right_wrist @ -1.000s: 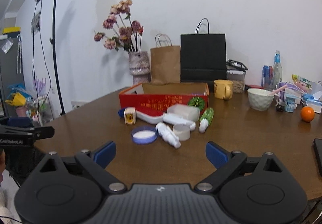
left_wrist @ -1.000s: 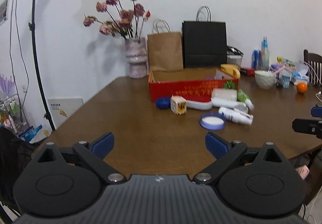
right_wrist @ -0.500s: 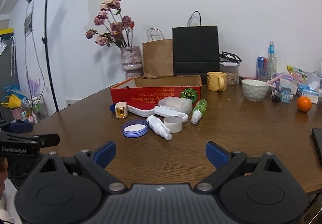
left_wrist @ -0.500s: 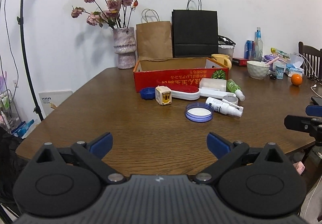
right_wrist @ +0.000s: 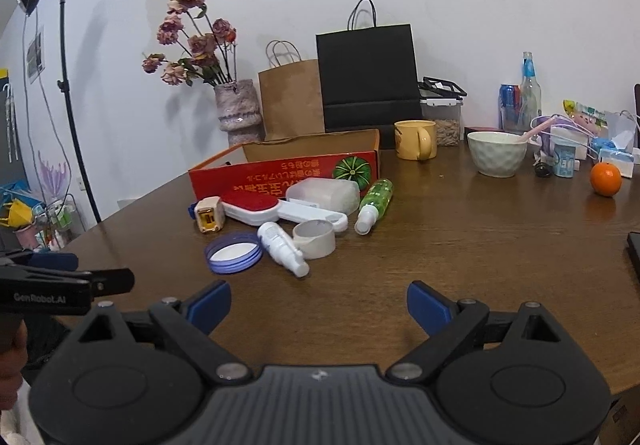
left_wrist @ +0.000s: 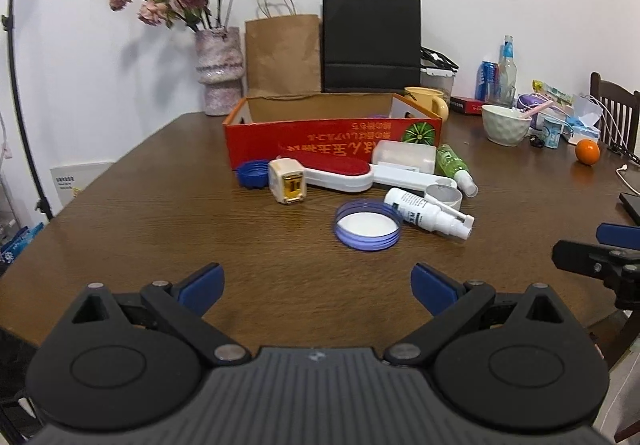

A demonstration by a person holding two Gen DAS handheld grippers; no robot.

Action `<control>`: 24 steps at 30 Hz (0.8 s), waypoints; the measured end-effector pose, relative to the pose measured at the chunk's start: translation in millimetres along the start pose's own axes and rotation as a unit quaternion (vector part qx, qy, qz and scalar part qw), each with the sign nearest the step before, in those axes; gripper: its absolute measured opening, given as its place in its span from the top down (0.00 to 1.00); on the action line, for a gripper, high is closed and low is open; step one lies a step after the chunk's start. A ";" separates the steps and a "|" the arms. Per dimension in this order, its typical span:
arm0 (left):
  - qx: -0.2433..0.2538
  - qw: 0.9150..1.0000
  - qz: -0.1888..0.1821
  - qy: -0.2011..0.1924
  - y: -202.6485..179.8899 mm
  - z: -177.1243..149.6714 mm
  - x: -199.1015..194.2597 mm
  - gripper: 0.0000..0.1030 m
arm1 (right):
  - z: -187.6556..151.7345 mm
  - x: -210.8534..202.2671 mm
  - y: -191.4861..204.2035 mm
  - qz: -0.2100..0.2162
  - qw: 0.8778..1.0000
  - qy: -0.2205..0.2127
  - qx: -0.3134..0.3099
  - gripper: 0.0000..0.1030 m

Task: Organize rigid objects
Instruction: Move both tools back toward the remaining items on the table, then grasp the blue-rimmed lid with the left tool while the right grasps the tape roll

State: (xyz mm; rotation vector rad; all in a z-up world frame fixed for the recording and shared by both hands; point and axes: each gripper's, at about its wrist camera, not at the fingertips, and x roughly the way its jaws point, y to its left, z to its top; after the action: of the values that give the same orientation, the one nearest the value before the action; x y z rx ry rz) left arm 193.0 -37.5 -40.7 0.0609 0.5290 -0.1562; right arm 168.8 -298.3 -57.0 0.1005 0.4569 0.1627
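Note:
A red cardboard box (left_wrist: pixel 332 135) (right_wrist: pixel 280 173) stands open on the brown table. In front of it lie a blue cap (left_wrist: pixel 251 173), a cream plug cube (left_wrist: pixel 287 186) (right_wrist: pixel 209 213), a red-and-white brush (left_wrist: pixel 340 173) (right_wrist: pixel 264 209), a clear case (left_wrist: pixel 404 157) (right_wrist: pixel 324 193), a green spray bottle (left_wrist: pixel 456 169) (right_wrist: pixel 374 205), a white spray bottle (left_wrist: pixel 428 213) (right_wrist: pixel 282 248), a tape roll (right_wrist: pixel 314 239) and a purple lid (left_wrist: pixel 368 225) (right_wrist: pixel 233 253). My left gripper (left_wrist: pixel 316 285) and right gripper (right_wrist: pixel 318 305) are open and empty, above the table's near edge, short of the objects.
Behind the box stand a flower vase (left_wrist: pixel 220 73), a brown bag (left_wrist: pixel 282 57) and a black bag (left_wrist: pixel 372 41). At the right are a yellow mug (right_wrist: pixel 416 139), a white bowl (right_wrist: pixel 496 153), bottles, small packs and an orange (right_wrist: pixel 606 179). A light stand (right_wrist: pixel 68 85) is left.
Both grippers have moved forward and closer to the table; the objects look larger and nearer. Nothing on the table has moved. Both grippers stay open.

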 end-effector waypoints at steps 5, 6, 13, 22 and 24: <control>0.002 1.000 -0.005 0.013 -6.9 9.1 28.0 0.01 | 10.7 28.8 -5.1 0.005 1.000 0.009 0.003 0.12; 0.002 1.000 -0.006 0.016 -8.0 10.6 32.9 0.01 | 12.7 34.5 -5.8 0.007 1.000 0.011 0.002 0.12; 0.010 0.999 -0.029 0.034 -14.5 20.7 73.0 0.01 | 25.9 73.3 -5.4 0.029 0.999 0.023 -0.001 0.21; 0.003 0.997 -0.056 0.054 -21.3 29.3 118.1 0.09 | 42.8 119.3 -10.6 0.036 0.999 0.035 -0.003 0.36; 0.001 0.997 -0.058 0.057 -21.3 30.9 125.2 0.14 | 45.5 130.1 -10.6 0.036 0.999 0.035 -0.001 0.38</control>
State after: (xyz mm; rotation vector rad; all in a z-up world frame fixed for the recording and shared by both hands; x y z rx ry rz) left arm 311.5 -78.1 -77.9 0.0415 0.6471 -0.2685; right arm 305.7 -288.2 -73.8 0.1101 0.5229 0.2380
